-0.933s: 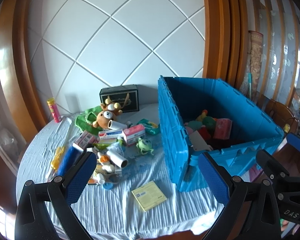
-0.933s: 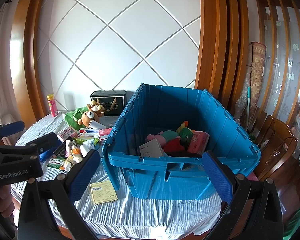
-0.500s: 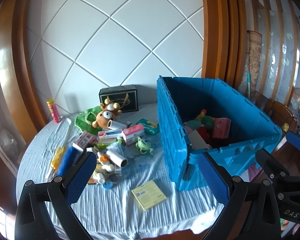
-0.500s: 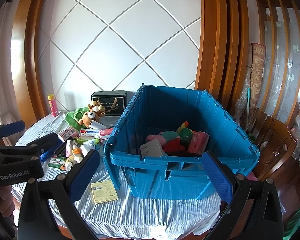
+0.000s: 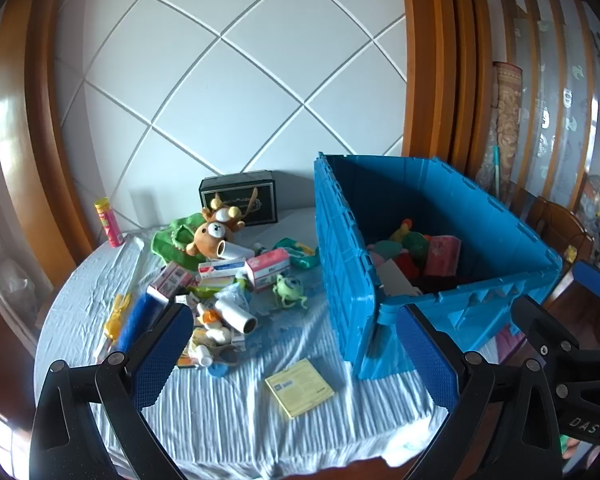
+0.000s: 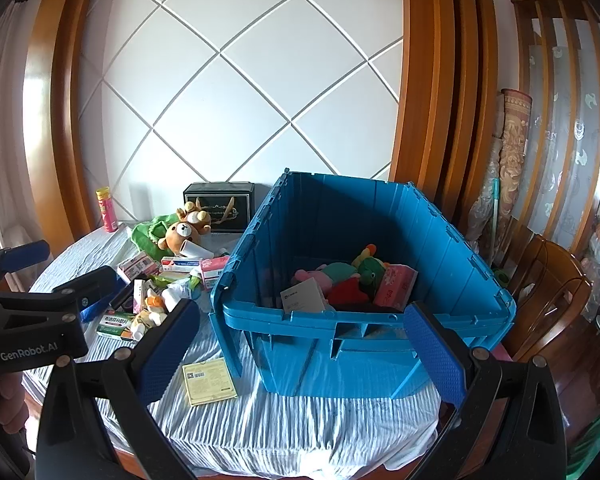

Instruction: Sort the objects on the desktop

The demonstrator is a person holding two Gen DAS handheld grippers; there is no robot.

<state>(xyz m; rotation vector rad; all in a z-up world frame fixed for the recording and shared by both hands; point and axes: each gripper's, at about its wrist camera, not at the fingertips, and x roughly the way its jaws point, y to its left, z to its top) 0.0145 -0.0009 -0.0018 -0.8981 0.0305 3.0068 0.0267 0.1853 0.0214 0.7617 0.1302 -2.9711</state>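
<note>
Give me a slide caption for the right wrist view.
Open right gripper faces a blue crate holding plush toys, with loose boxes and a bear plush on the table.

On the surface (image 5: 228, 420) a bin (image 5: 340, 264) stands to the right, with soft toys (image 6: 348, 276) and a card (image 6: 304, 300) lying in it. Left of the bin lies a heap of boxes (image 5: 224, 276) and tubes. A plush bear (image 5: 212, 234) sits at the back of the heap, just before a case (image 5: 240, 200) against the wall. A canister (image 5: 108, 222) stands upright at far left. A flat packet (image 5: 300, 387) lies alone near the front, just left of the bin's corner.
</note>
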